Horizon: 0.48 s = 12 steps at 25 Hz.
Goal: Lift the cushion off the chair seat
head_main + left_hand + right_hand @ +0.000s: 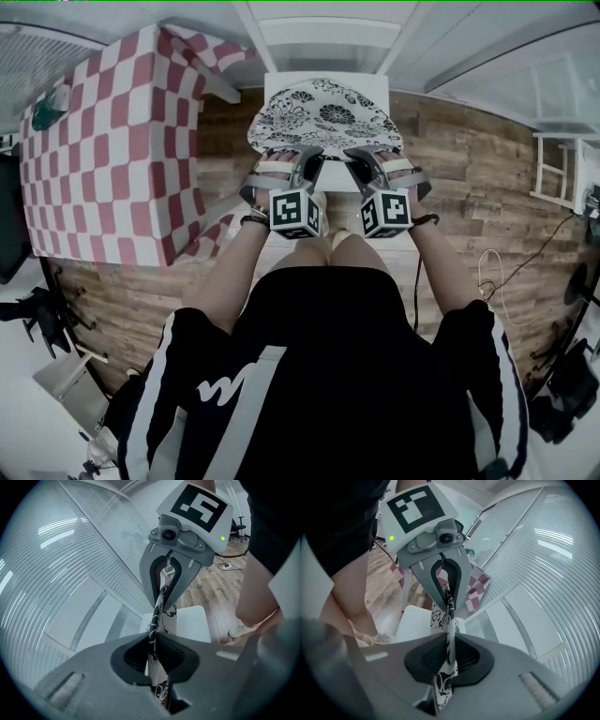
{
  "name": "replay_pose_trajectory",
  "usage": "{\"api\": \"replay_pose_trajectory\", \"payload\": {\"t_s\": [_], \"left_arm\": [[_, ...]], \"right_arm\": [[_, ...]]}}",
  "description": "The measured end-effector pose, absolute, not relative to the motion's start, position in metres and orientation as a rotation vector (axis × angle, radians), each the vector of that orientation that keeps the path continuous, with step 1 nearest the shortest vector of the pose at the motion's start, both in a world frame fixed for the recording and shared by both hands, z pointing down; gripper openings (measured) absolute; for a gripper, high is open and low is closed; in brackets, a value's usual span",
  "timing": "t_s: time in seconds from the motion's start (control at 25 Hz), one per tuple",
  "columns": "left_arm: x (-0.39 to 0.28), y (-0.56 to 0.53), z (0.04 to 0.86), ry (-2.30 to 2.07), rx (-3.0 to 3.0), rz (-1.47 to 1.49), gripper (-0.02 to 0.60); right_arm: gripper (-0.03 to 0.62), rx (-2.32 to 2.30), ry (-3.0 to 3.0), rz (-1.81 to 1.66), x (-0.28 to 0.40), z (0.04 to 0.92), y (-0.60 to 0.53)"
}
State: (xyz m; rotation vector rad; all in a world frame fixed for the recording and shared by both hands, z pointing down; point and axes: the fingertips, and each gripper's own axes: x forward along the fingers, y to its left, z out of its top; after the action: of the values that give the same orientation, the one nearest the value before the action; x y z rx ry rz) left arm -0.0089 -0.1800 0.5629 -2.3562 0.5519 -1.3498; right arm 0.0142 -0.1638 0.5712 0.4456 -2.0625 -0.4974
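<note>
A thin round cushion (323,117) with a black-and-white flower print is held over the white chair seat (373,86). My left gripper (305,161) is shut on its near edge at the left. My right gripper (362,161) is shut on the same edge at the right. In the left gripper view the cushion (161,616) runs edge-on from my pads (168,654) to the right gripper (164,597) opposite, with the seat (192,623) beyond. The right gripper view mirrors this: the cushion (443,620) runs to the left gripper (447,592). Whether its far edge touches the seat is hidden.
A table under a red-and-white checked cloth (103,150) stands close at the left of the chair. The floor is wood planks (469,169). Cables (506,272) lie on it at the right, near a white frame (562,173). The person's legs are just behind the grippers.
</note>
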Motion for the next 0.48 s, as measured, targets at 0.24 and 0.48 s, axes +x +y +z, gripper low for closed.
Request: {"api": "replay_pose_trajectory", "payload": {"t_s": [0.24,0.48], "left_arm": [[-0.003,-0.165,0.562,0.610,-2.362,-1.358,0.021],[0.006,-0.146,0.564,0.635,-2.360,-1.365,0.023]], "right_arm": [[0.008,0.431,-2.087,-0.490,0.020,0.572,-0.145],[0.008,0.407,-2.091,-0.504,0.030,0.573,-0.128]]}}
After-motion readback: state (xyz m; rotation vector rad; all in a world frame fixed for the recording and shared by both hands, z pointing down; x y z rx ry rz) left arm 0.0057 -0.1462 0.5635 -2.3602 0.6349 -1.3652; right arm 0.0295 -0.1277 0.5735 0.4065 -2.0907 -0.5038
